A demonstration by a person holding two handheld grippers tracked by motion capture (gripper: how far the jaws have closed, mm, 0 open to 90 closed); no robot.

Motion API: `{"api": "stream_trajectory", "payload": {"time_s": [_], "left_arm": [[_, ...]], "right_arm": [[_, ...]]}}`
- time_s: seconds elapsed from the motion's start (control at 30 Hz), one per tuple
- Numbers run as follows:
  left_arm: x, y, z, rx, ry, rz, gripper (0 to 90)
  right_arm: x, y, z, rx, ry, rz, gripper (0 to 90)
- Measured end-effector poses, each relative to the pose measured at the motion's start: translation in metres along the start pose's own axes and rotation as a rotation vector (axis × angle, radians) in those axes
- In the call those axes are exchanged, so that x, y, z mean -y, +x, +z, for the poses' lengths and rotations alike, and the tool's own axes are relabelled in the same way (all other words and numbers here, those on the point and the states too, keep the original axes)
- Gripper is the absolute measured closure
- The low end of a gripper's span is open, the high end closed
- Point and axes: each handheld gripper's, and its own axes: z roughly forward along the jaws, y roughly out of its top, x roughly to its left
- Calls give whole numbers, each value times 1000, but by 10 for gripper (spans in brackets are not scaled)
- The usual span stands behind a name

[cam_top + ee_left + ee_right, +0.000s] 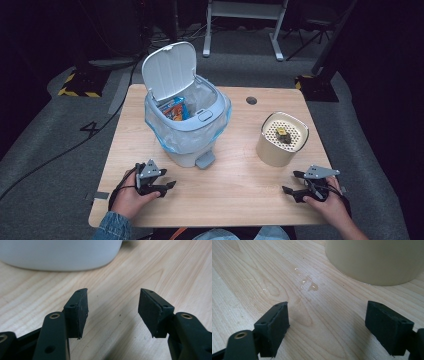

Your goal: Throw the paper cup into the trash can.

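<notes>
Fingers of left gripper (pixel 169 186) and right gripper (pixel 292 182) are spread, holding nothing, near bin (pixel 187 135) and cream container (pixel 275 150) on bench (pixel 235 185).

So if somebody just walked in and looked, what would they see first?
Probably the white pedal bin at the back left of the wooden table, its lid flipped up and a bright blue and orange packet inside its plastic liner. Next, the cream pot on the right, with a small dark thing on its holed top. Near the front edge, the left tongs and right tongs rest open, holding nothing.
</notes>
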Motion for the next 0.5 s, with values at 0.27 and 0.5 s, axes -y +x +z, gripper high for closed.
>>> {"api": "stream_trajectory", "payload": {"time_s": [0.27, 0.5], "left_arm": [[-29, 8, -39, 20, -118, -33, 419], [-62, 16, -76, 27, -172, -21, 418]], "right_arm": [[0, 0, 0, -1, 0, 0, 196], [0, 0, 0, -1, 0, 2, 197]]}}
